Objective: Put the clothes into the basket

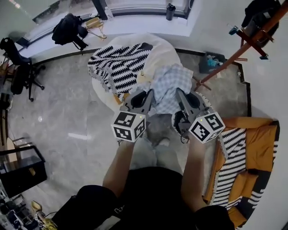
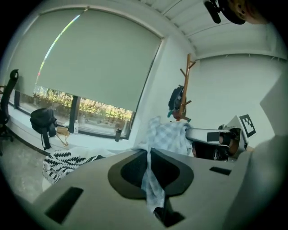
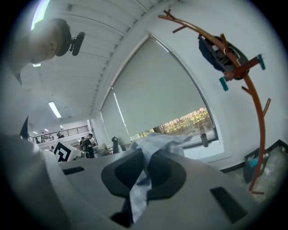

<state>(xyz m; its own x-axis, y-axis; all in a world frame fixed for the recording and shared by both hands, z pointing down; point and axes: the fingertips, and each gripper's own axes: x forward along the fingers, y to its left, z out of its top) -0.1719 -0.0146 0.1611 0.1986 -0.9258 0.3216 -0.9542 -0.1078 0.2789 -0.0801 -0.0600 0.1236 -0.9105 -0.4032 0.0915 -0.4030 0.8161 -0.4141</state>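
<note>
1. Black fabric clothes the person's torso at the bottom of the head view; both bare forearms reach forward, one hand on each tool.
2. Left tongs (image 1: 147, 96): jaws together, clamped on a fold of the checked shirt (image 1: 168, 84). In the left gripper view the cloth runs up between the closed jaws of the tongs (image 2: 148, 152) and spreads beyond them as a pale blue mass (image 2: 169, 134).
3. Right tongs (image 1: 180, 95): jaws together, clamped on another part of the same shirt. In the right gripper view a strip of the cloth (image 3: 155, 143) passes between the closed jaws (image 3: 145, 153).
4. Shirt position: held in the air between the two tongs, in front of the person and clear of the floor (image 1: 67, 117); it is not in the basket.
5. Round white desk (image 1: 165, 50): beyond and below the shirt, carrying a black-and-white zigzag garment (image 1: 118, 67) on its left part.
6. Orange fabric basket (image 1: 262, 143): on the floor to the person's right, with zigzag cloth draped over its near edge.
7. Wooden coat stand (image 1: 238, 50): far right, with a dark garment hung at its top.
8. Office chair (image 1: 20, 67): far left.
9. Window ledge: a black backpack (image 1: 67, 29) and a dark bottle (image 1: 170, 11).
</note>
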